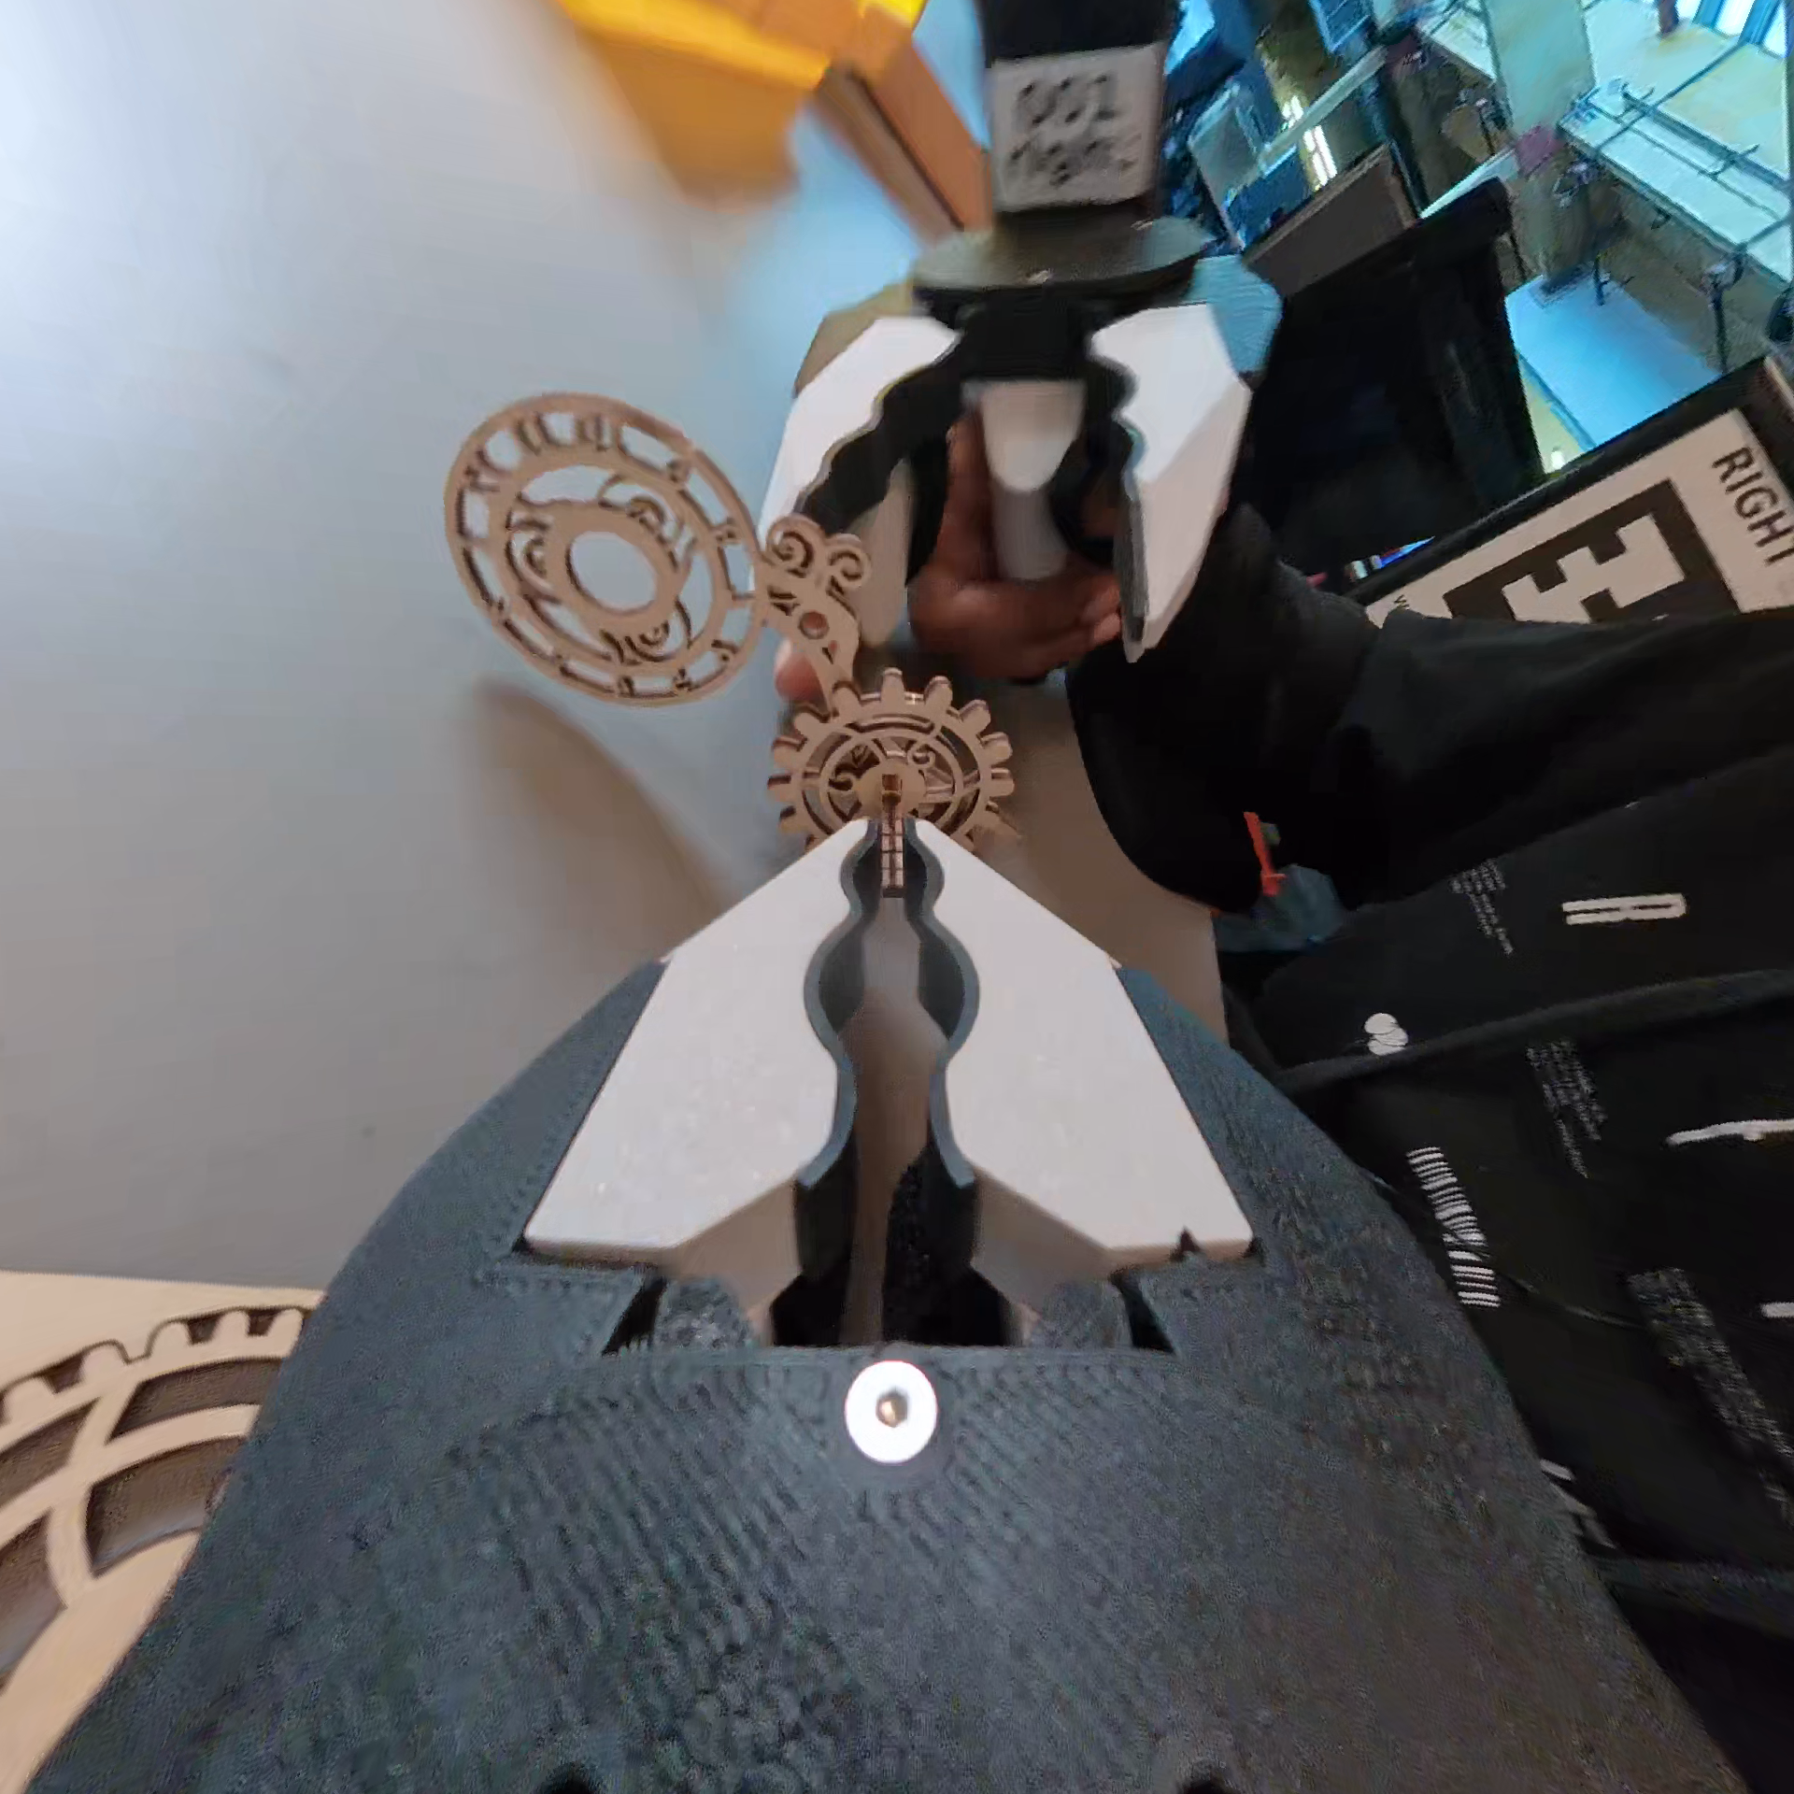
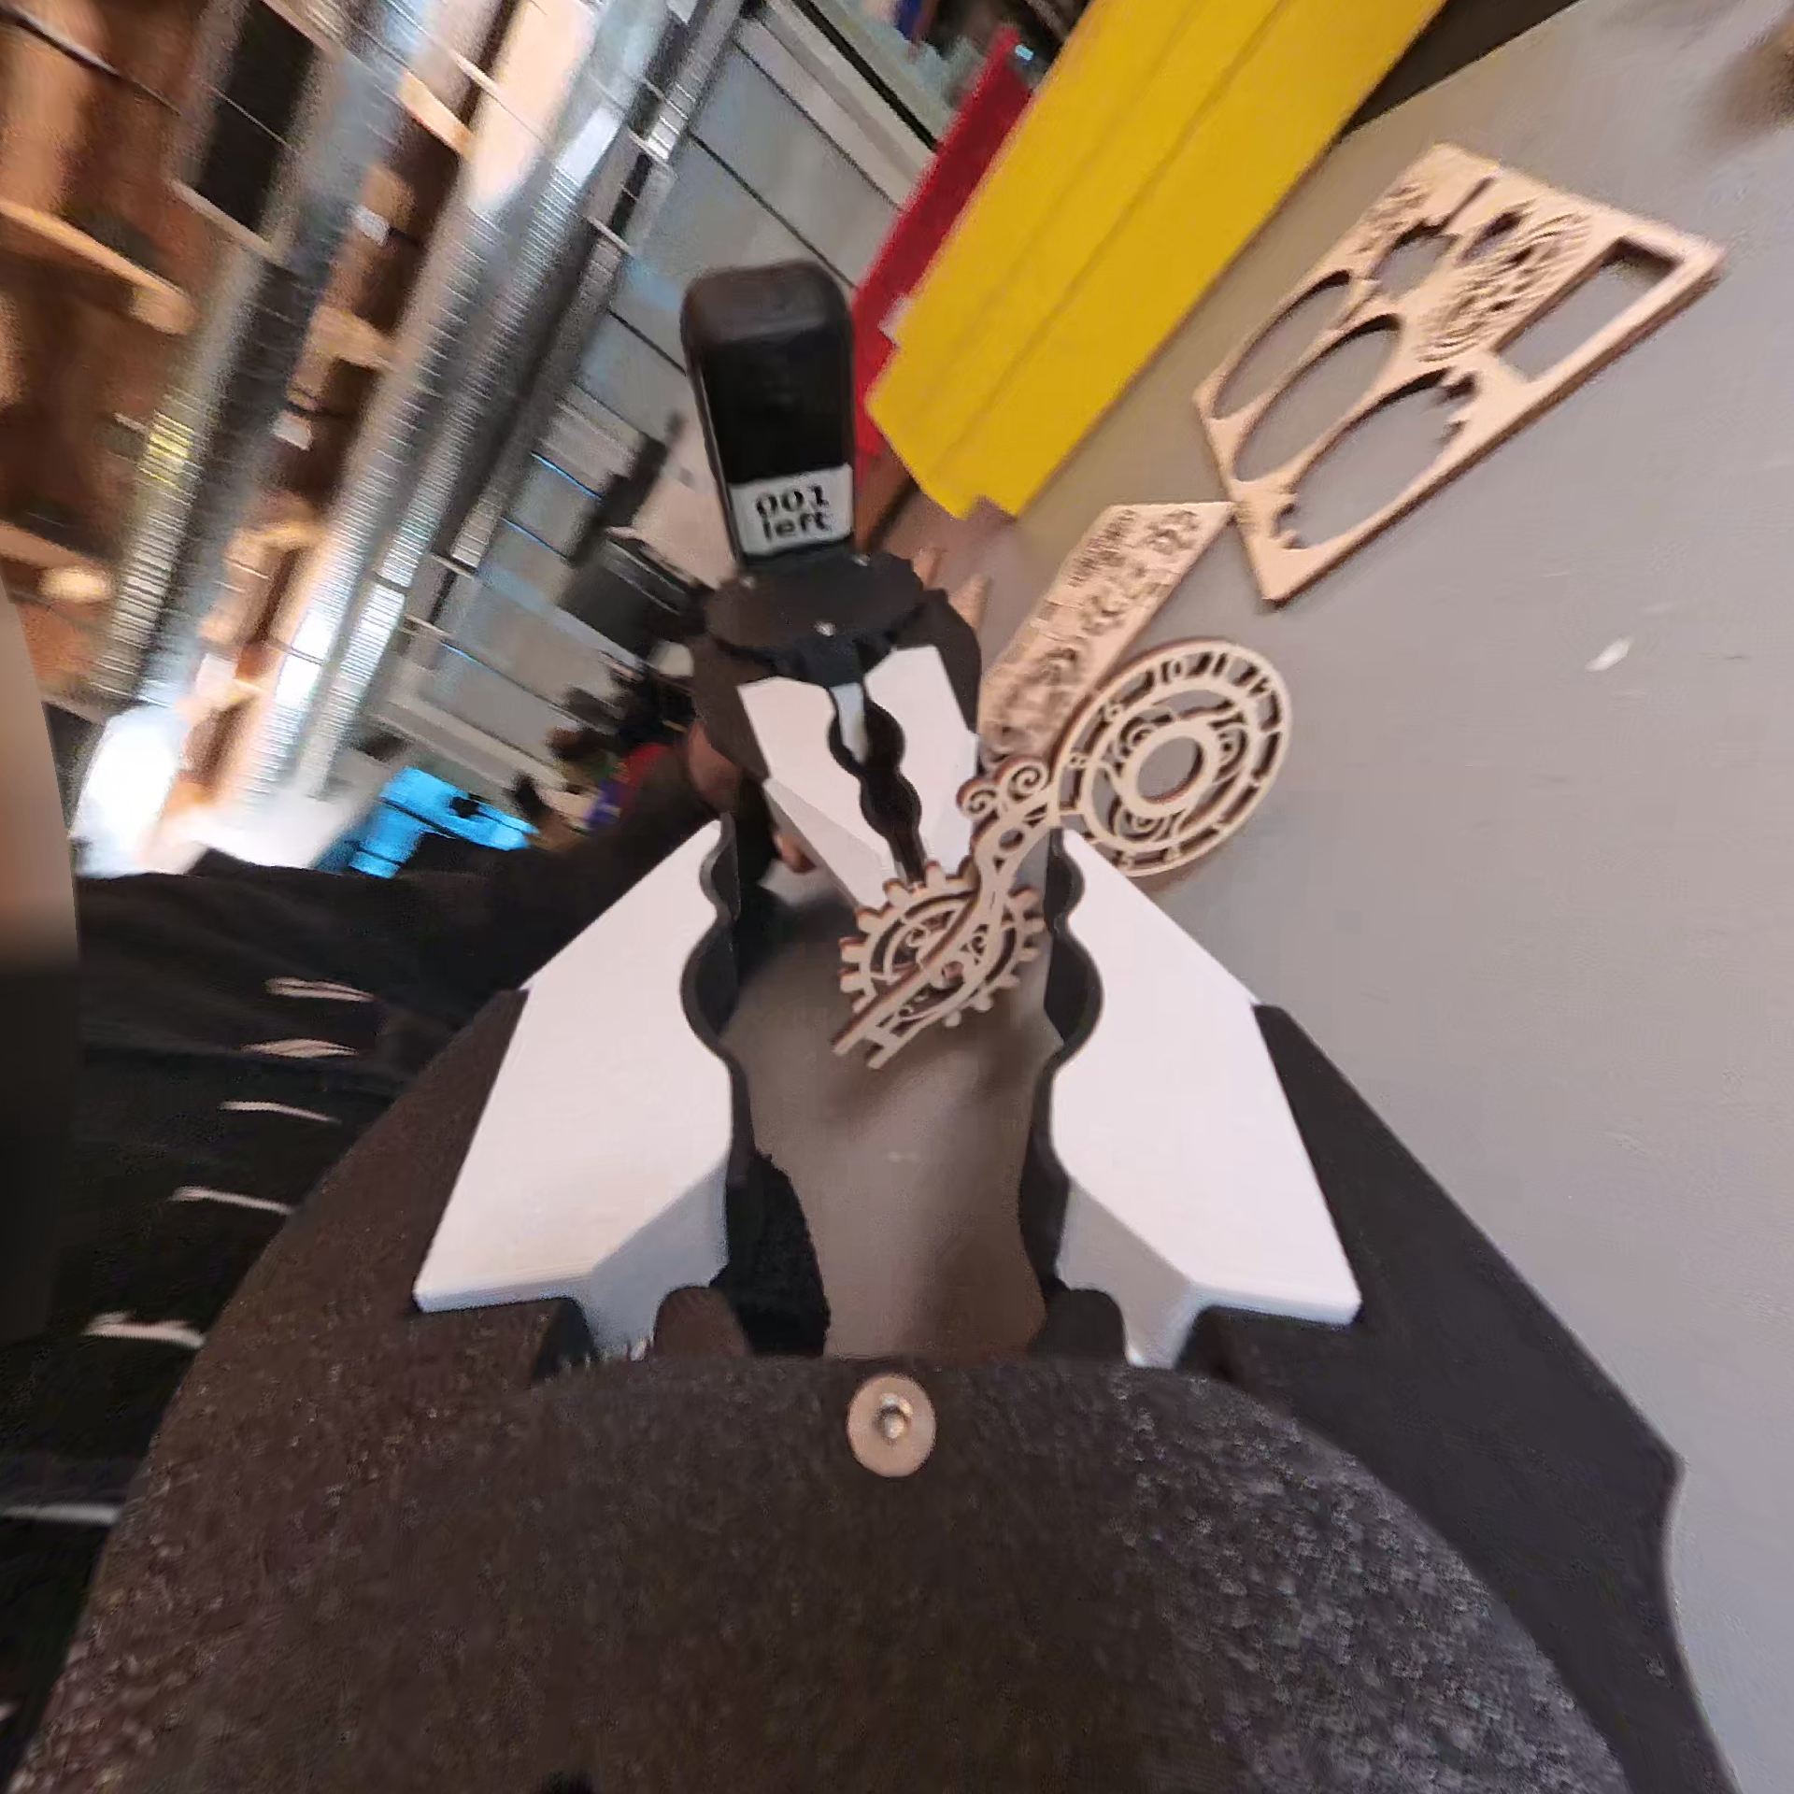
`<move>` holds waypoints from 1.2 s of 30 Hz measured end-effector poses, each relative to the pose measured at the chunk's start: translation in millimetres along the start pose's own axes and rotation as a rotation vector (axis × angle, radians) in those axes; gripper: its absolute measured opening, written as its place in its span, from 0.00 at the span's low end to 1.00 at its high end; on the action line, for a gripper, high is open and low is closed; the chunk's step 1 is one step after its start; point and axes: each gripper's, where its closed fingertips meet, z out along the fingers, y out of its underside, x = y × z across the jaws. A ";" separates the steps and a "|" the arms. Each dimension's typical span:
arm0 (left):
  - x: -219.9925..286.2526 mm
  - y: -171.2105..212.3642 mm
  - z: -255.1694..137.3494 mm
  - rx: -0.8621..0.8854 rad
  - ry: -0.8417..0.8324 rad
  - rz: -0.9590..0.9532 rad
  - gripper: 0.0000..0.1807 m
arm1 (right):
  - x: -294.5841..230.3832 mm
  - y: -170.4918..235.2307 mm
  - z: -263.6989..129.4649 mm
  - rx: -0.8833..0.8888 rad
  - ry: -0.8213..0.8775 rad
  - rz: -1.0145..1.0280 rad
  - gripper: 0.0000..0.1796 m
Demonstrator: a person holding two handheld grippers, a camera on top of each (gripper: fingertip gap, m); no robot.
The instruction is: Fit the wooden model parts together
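An ornate wooden part joins a pierced ring to a small gear by a scrolled stem. My left gripper is shut on a thin wooden pin whose tip sits in the gear's centre. My right gripper faces it from above, jaws wide open, one finger beside the scrolls. In the right wrist view the ring and gear hang between my right gripper's open fingers, above the grey table. The left gripper touches the gear from behind.
A wooden sheet with cut-out holes and a smaller engraved sheet lie on the table to the right. Yellow and red bins stand behind. Another cut sheet lies at lower left. A dark sleeve is at right.
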 end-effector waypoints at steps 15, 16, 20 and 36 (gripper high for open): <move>-8.6 13.4 -0.2 -0.072 -0.023 -0.092 0.01 | 6.9 54.5 9.8 -0.363 0.300 -0.433 0.26; -8.9 13.2 -0.4 -0.067 -0.026 -0.089 0.01 | 8.1 54.8 10.6 -0.373 0.331 -0.470 0.26; -8.3 14.9 0.0 -0.066 -0.035 -0.065 0.01 | 10.9 57.0 13.5 -0.412 0.434 -0.605 0.26; -8.5 10.6 4.0 -0.053 -0.164 0.186 0.02 | 7.5 61.1 11.8 -0.446 0.449 -0.712 0.28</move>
